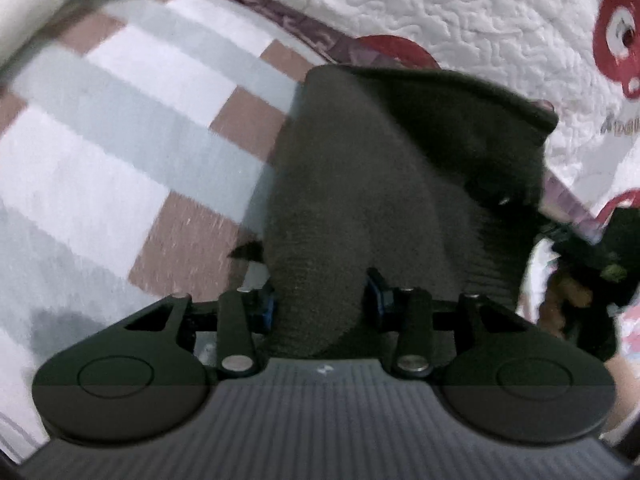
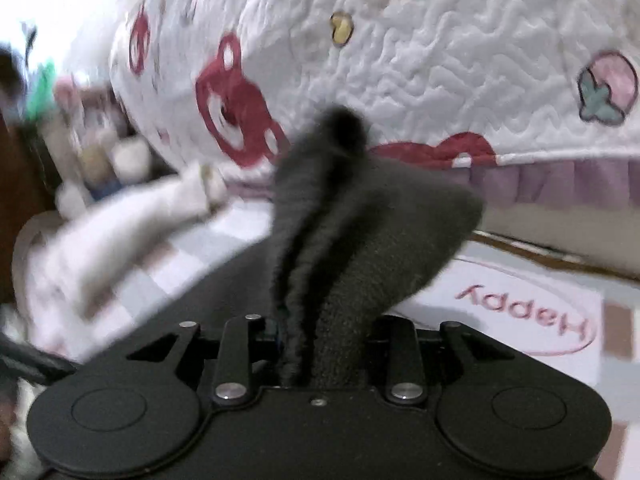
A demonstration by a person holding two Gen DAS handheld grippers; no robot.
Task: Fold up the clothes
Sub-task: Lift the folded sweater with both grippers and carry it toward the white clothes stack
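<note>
Your left gripper [image 1: 320, 300] is gripping the dark grey garment [image 1: 360, 200]: the knitted cloth is bunching up between the two blue-padded fingers [image 1: 378, 292], which are sitting fairly close together with the fabric filling the gap. From there the garment is spreading away toward 12 o'clock, its far edge folding over into a darker flap at about 1 o'clock. It is lying over the checked bed sheet [image 1: 140, 120] (white, pale grey and brownish squares), which is filling everything from 8 to 11 o'clock. Farther off, from 12 to 2 o'clock, the white quilt [image 1: 460, 32] with red bear prints is lying along the sheet's far side. At 3 o'clock you are seeing something dark that is too blurred to name.

Your right gripper [image 2: 324, 344] is clamping the dark grey garment [image 2: 360, 240] too; a thick fold is rising straight up out of the narrow gap toward 12 o'clock and flaring to a point at 1 o'clock, held clear of the bed. Beyond it, at 3 o'clock, the bed sheet [image 2: 520, 320] is showing an oval print with pink lettering. At 9 to 10 o'clock a white cloth [image 2: 120, 248] is smearing with motion blur. Farthest back, the quilt [image 2: 440, 60] is arching from 11 to 3 o'clock, a purple frill [image 2: 560, 184] running along its lower edge.
</note>
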